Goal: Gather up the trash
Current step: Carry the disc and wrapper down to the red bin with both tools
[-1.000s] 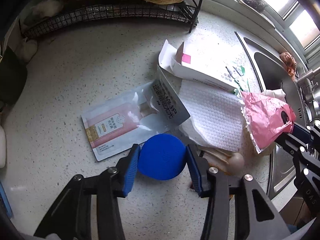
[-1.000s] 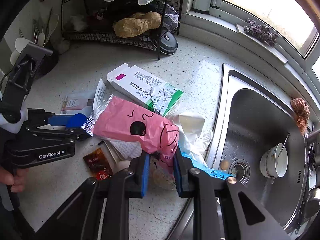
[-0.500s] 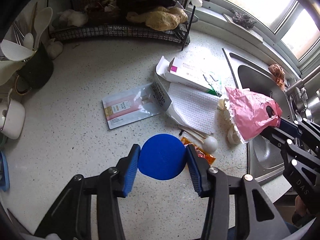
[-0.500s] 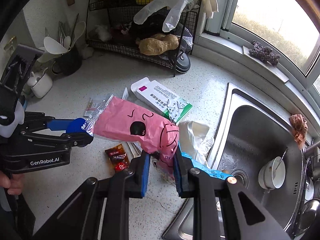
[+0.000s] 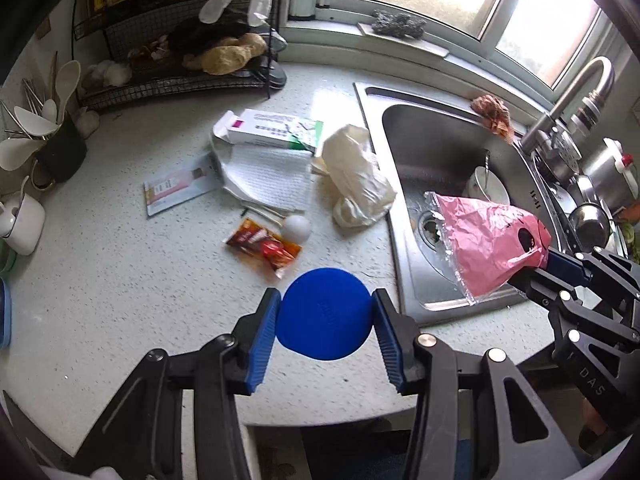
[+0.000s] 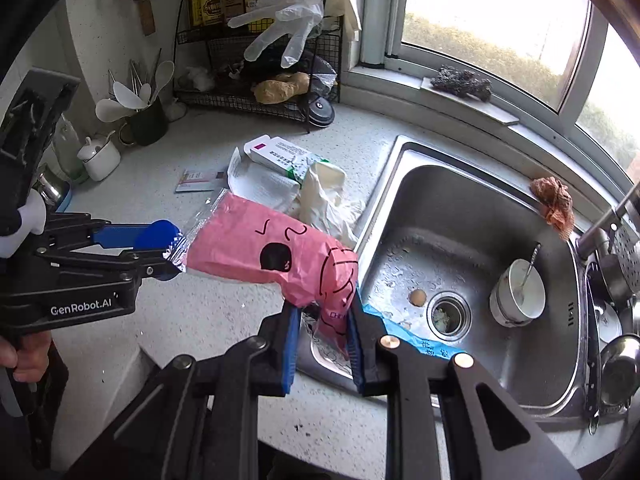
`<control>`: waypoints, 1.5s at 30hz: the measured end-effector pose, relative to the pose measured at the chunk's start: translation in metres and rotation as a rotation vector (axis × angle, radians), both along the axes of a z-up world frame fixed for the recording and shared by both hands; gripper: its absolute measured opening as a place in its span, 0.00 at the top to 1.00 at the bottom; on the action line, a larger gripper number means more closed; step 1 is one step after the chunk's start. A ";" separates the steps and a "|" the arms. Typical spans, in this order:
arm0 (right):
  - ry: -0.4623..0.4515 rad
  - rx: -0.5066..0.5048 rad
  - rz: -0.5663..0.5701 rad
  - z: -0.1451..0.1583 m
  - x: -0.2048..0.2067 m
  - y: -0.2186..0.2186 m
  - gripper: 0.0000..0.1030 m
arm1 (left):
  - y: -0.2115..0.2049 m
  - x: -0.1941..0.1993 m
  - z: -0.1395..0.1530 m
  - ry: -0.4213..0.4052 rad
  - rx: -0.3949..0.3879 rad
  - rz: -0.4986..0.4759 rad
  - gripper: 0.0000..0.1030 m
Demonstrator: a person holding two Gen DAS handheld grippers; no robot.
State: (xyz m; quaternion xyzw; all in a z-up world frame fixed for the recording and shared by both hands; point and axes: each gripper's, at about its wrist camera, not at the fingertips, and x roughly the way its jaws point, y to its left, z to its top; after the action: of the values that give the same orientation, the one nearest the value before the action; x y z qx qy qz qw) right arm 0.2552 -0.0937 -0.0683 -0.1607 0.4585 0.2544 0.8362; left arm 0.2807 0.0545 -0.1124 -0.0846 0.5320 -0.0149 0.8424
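Note:
My left gripper (image 5: 325, 322) is shut on a round blue lid (image 5: 324, 313) and holds it well above the counter; it also shows in the right wrist view (image 6: 158, 232). My right gripper (image 6: 322, 332) is shut on a pink snack bag (image 6: 272, 254), along with a blue-edged wrapper (image 6: 412, 338), over the sink's near edge. The pink bag also shows in the left wrist view (image 5: 490, 246). On the counter lie a white-green box (image 5: 274, 130), a white paper towel (image 5: 268, 178), a sachet (image 5: 178, 186), a red-brown packet (image 5: 262, 246), a white ball (image 5: 298, 227) and crumpled cream gloves (image 5: 356, 178).
A steel sink (image 6: 460, 216) at right holds a bowl with a spoon (image 6: 518, 294) and food scraps. A faucet (image 5: 576, 92) and pots stand far right. A wire rack (image 5: 180, 64) stands at the back, with a utensil holder (image 5: 56, 152) and a white pot (image 5: 24, 222) at left.
Both grippers have risen and pulled back from the counter with their loads. The right gripper moved toward the sink with the pink bag, uncovering the cream gloves.

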 end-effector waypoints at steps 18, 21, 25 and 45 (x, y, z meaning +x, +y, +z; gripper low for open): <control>0.069 0.004 -0.282 -0.029 -0.131 -0.187 0.81 | -0.226 -0.110 -0.051 0.070 0.011 -0.274 0.57; 0.093 0.003 -0.321 -0.045 -0.142 -0.210 0.81 | -0.253 -0.118 -0.070 0.106 0.022 -0.324 0.57; 0.126 0.014 -0.370 -0.073 -0.151 -0.236 0.81 | -0.286 -0.119 -0.103 0.131 0.030 -0.403 0.57; 0.298 -0.032 -0.547 -0.359 -0.152 -0.296 0.81 | -0.356 -0.092 -0.422 0.299 0.029 -0.605 0.57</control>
State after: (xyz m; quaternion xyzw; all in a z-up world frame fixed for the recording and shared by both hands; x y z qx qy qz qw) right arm 0.1032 -0.3902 -0.4272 -0.0052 0.6063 0.0335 0.7945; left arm 0.1887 -0.3017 -0.5347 0.0879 0.6507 -0.2443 0.7135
